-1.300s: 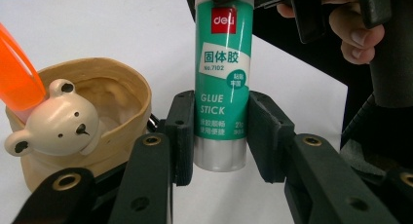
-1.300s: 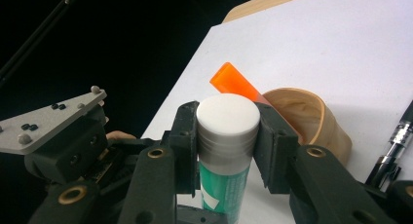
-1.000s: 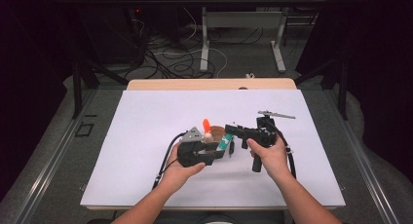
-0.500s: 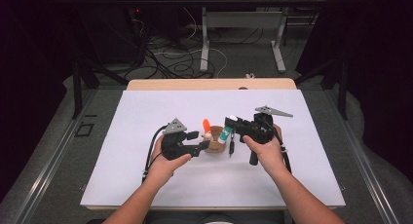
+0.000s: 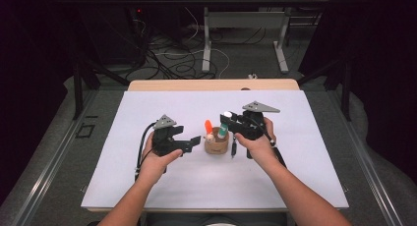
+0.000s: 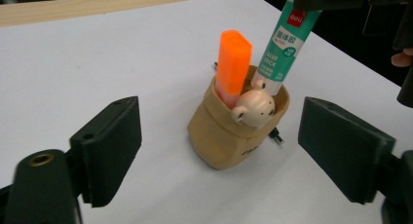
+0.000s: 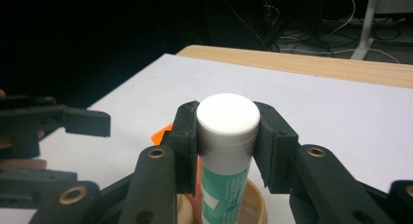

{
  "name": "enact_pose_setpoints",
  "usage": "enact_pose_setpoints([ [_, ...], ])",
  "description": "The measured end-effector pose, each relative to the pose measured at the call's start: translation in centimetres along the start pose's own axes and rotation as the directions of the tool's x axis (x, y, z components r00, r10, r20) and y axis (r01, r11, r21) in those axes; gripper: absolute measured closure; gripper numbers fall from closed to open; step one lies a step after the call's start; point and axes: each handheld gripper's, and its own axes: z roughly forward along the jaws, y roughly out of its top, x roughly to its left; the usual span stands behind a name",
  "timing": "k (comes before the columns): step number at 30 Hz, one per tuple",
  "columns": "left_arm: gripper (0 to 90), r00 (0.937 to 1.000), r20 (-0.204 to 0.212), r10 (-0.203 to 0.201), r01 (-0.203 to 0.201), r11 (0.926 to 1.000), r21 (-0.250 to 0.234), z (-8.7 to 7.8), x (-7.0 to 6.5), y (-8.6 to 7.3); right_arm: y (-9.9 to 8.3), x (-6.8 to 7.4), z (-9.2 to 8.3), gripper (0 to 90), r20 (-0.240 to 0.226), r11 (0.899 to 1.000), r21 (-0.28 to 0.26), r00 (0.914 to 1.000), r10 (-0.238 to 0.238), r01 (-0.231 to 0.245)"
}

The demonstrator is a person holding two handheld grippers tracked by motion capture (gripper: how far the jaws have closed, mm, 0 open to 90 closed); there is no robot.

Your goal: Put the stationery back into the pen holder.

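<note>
On the big white table point(image 5: 147, 186) sits a little tan cup point(image 6: 229, 136) with an orange marker point(image 6: 233, 63) inside, the left gripper point(image 6: 219, 151) has just been opening with its jaws wide around the cup but not touching, and the right gripper point(image 7: 226, 136) squeezes the glue stick point(image 7: 226, 121) standing in the cup.

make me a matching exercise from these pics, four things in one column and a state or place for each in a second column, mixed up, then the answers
Things:
1. glue stick
2. orange highlighter
3. left hand-held gripper
4. bear-faced pen holder

States or places:
A. jaws open, nothing between the pads
B. stands capped in the holder, touched by no gripper
C. sits on the white table top, between the two grippers
D. clamped at its white cap by the right hand-held gripper, lower end in the holder

Pairs: 1-D, 2-B, 3-A, 4-C
</note>
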Motion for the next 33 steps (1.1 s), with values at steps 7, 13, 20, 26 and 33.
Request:
enact_pose_setpoints([
  [7, 8.2, 0.9991, -0.042, -0.002, 0.004, 0.9992, 0.041, 0.3, 0.4, -0.1, -0.6, 0.2, 1.1, 64.9, 0.028, 0.997, 0.046, 0.9973, -0.068, 0.067],
  [13, 1.0, 0.9965, -0.081, -0.019, 0.023, 0.9986, 0.047, 0.6, 0.7, -0.3, -0.9, 0.2, 1.6, 64.9, 0.04, 0.996, 0.049, 0.9958, -0.082, 0.08],
  [20, 0.5, 0.9958, -0.087, -0.03, 0.034, 0.9983, 0.047, 0.5, 1.2, -0.4, -1.7, 0.0, 2.3, 64.9, 0.054, 0.993, 0.079, 0.9944, -0.091, 0.087],
  [26, 0.4, 0.9966, -0.08, -0.02, 0.023, 0.9989, 0.04, 0.4, 1.2, -0.4, -2.5, 0.2, 2.8, 64.9, 0.061, 0.991, 0.087, 0.9922, -0.109, 0.103],
  [33, 0.5, 0.9961, -0.084, -0.028, 0.031, 0.9988, 0.039, 0.4, 1.4, -0.5, -3.3, 0.1, 3.2, 64.9, 0.062, 0.99, 0.084, 0.9914, -0.115, 0.11],
])
